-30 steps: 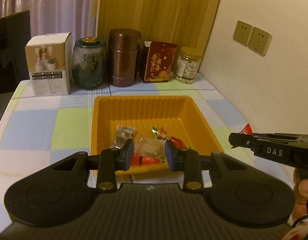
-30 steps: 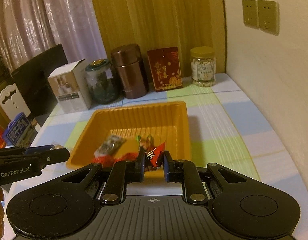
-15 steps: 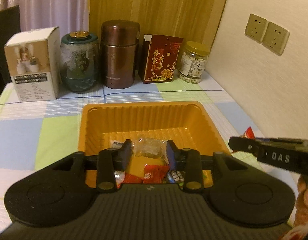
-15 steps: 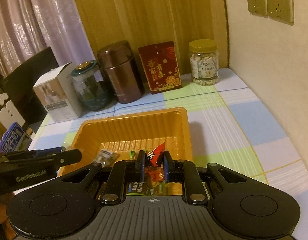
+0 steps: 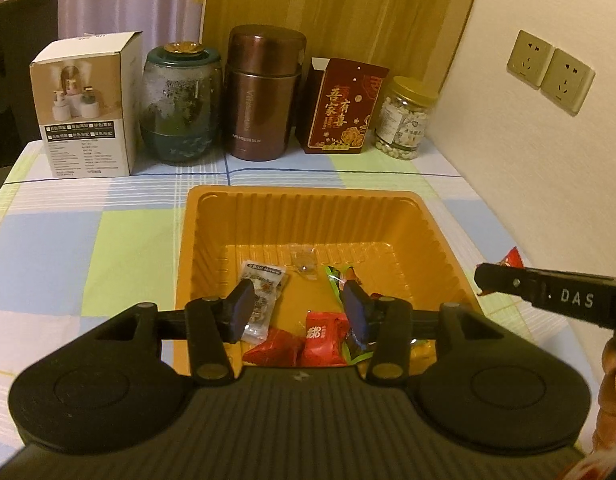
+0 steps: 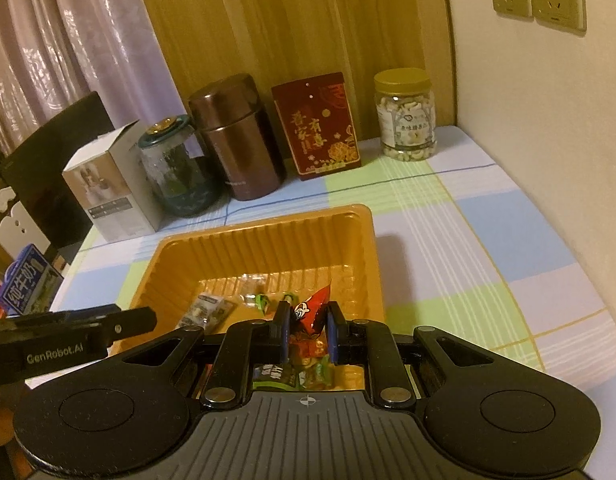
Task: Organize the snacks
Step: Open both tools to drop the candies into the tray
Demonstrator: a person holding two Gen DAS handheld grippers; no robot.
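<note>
Left tongs [image 5: 298,312]: you're spreading them right now over the near end of the orange tray [image 5: 436,236]; the gap is moderate and nothing is sitting between the pads, so this looks like a release just finishing.
Clear-wrapped candy [image 5: 303,261]: it's lying loose on the tray floor ahead of the left tongs, touching neither pad.
Right tongs [image 6: 307,330]: you're holding them narrow, clamped on a red snack packet [image 6: 314,307] whose pointed end is sticking up above the pads.
Why that grip: you're pinching the packet low on its body, probably so the crinkly wrapper isn't slipping while you're carrying it over the rim.
Where the red packet is: it's hanging over the tray's near right part, above the pile, not yet resting on anything.
Tray contents: a white-and-clear packet [image 5: 264,294], two red wrapped sweets [image 5: 322,338] and green wrappers [image 5: 335,280] are crowding the near end; the far half is staying bare.
Tray position: it's sitting mid-tabletop [image 5: 88,248], well apart from the back row of box, glass jar, brown canister [image 5: 264,96], red card box and nut jar [image 5: 406,118], which is leaving you room to come in from the front.
Next, as I'm judging it: you're set to let the red packet drop.
</note>
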